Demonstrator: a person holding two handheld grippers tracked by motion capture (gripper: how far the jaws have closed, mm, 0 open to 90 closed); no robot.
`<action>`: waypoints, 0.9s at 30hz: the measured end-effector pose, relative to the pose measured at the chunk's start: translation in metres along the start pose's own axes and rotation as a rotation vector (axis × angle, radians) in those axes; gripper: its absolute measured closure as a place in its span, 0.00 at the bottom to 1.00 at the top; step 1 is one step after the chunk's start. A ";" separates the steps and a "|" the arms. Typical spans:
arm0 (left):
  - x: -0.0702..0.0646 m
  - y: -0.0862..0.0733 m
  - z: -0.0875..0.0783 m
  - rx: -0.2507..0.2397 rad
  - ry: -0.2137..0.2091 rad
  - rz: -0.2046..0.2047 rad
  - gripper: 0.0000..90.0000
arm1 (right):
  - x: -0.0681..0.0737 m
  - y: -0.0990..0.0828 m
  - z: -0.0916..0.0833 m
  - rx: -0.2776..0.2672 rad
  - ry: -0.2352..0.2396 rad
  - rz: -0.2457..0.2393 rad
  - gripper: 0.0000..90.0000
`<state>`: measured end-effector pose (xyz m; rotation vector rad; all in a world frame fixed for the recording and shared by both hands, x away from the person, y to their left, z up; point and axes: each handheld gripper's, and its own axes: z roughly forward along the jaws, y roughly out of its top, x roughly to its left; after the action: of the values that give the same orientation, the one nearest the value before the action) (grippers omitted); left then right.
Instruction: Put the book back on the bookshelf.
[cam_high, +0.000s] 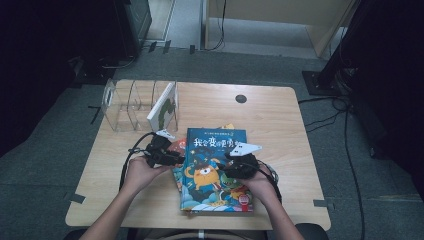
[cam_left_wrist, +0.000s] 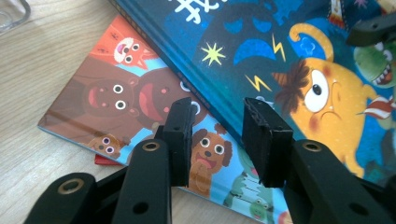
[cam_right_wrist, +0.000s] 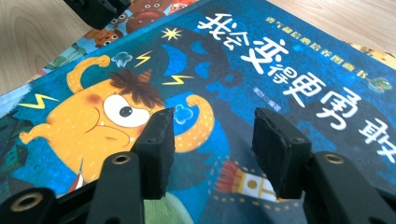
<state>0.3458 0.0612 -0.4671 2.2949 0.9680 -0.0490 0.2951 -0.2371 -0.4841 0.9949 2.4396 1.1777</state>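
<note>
Both claws gape, empty: left claw (cam_left_wrist: 217, 140), right claw (cam_right_wrist: 212, 154) over blue book (cam_right_wrist: 261, 70) titled "我会变得更勇敢".

Blue picture book (cam_right_wrist: 261, 93), cover title in large white Chinese characters across upper right of right gripper view: 我会变得更勇敢; smaller yellow line above it too small to read; other book covers carry no legible text

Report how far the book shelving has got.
Done: one book stands in the clear rack. In hand: the left gripper and right gripper, both open, hover at the blue book. Left: the blue book and the book under it.
</note>
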 end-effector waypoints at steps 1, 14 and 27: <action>0.000 -0.001 0.001 0.001 0.004 0.011 0.72 | 0.000 -0.001 -0.001 0.000 0.003 0.005 0.56; 0.001 -0.015 0.008 -0.059 -0.034 0.014 0.80 | -0.005 -0.009 -0.009 0.007 -0.013 0.041 0.72; 0.001 -0.024 0.009 -0.117 -0.041 0.006 0.78 | -0.014 -0.018 -0.013 0.011 -0.073 0.070 0.79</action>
<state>0.3329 0.0693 -0.4873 2.1815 0.9183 -0.0360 0.2908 -0.2623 -0.4900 1.1144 2.3745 1.1302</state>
